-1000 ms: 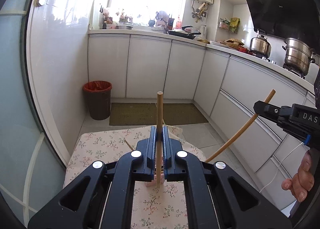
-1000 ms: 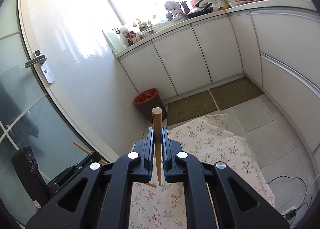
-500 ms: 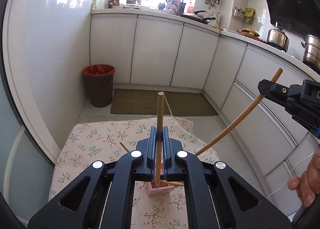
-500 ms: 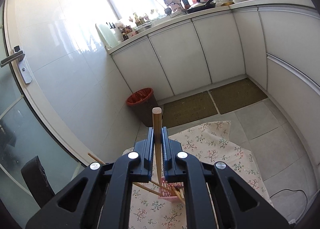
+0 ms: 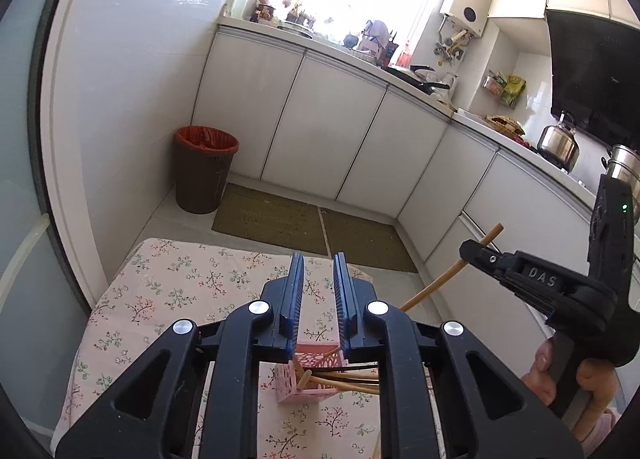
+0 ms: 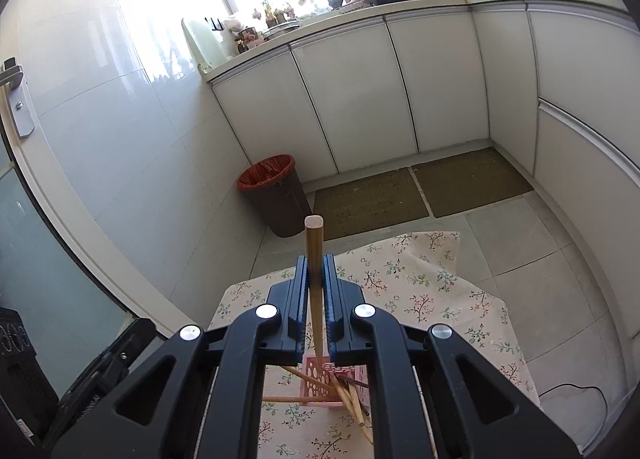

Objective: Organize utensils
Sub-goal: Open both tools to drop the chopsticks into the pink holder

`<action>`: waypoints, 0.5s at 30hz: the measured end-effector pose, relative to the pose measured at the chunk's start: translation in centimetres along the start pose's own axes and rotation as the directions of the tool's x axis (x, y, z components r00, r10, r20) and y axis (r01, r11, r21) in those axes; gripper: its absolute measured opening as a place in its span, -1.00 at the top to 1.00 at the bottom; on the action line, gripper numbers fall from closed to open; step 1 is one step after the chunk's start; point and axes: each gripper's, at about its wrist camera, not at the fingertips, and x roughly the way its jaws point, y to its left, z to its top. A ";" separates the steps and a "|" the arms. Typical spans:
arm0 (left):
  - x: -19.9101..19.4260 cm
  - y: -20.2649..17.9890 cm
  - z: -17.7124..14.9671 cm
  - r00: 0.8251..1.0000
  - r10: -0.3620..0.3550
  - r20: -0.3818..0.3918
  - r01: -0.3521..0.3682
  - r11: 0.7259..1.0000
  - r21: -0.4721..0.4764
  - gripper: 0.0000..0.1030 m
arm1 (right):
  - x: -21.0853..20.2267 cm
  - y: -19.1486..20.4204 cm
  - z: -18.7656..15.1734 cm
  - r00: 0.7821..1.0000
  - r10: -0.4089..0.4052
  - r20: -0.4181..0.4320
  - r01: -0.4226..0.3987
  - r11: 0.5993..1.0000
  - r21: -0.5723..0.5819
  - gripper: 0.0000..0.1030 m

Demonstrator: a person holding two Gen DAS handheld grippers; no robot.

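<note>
My left gripper (image 5: pixel 316 299) has just been opening, nothing between its jaws now. My right gripper (image 6: pixel 316 291) pinches an upright chopstick (image 6: pixel 315 259) over the pink basket (image 6: pixel 316 379) of chopsticks on the flowered cloth (image 6: pixel 420 299).

Kitchen scene, counted by kind

Two black two-finger grippers (image 5: pixel 316 299) (image 6: pixel 316 299) are being seen, one pale wooden chopstick (image 6: pixel 315 283) being held upright, one pink perforated plastic basket (image 5: pixel 318 355), one brown bin with red liner (image 5: pixel 204 167), two olive floor mats (image 6: pixel 370 201), one floral tablecloth (image 5: pixel 180 287).
</note>
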 end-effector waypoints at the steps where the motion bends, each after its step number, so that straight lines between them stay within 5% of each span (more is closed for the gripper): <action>1: -0.2 0.2 0.1 1.000 0.001 0.005 -0.001 1.000 -0.008 0.68 | 0.4 0.2 -0.1 1.000 -0.004 -0.007 0.004 1.000 -0.003 0.85; 10: 1.0 2.2 -0.5 0.998 0.050 -0.044 -0.052 0.997 -0.055 0.60 | 5.4 3.4 -1.0 0.994 -0.032 -0.103 0.021 0.994 -0.106 0.79; 15: 0.3 2.5 -0.5 0.997 0.059 -0.044 -0.062 0.997 -0.053 0.50 | 2.7 3.6 -1.3 0.998 -0.030 -0.055 0.025 0.994 -0.104 0.31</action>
